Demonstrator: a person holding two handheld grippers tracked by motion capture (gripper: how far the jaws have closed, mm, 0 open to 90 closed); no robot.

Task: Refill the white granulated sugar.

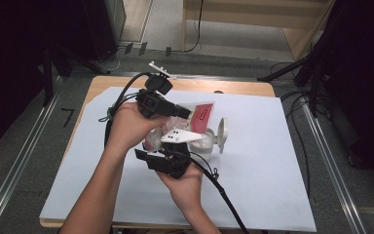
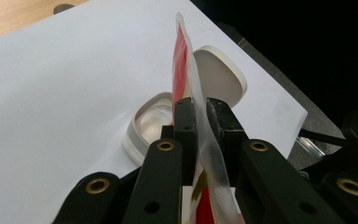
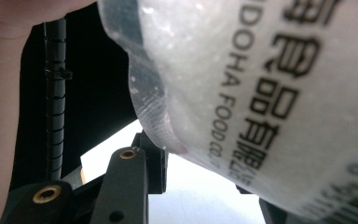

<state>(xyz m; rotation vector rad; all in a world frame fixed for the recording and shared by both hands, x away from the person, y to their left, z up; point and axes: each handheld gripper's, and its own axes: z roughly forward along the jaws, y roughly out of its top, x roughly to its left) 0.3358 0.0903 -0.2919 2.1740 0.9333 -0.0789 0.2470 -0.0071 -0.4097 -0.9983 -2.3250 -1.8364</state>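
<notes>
Our left gripper (image 2: 198,116) clamps the sachet's (image 2: 186,79) top edge above the open white tub (image 2: 140,135); our right gripper (image 3: 200,186) pinches its bulging lower part. A crooked tilt risks spilling granules onto the white sheet (image 2: 51,93).

On the clear pouch (image 3: 270,93) pressed between my right jaws I read "DOHA FOOD CO." beside black Chinese characters (partly cut off), with barcode bars at its lower corner.

The pouch (image 2: 182,65) is looking like glossy clear plastic film, the white container (image 2: 142,130) smooth plastic, the tongs' fingers (image 2: 186,126) matt black.
</notes>
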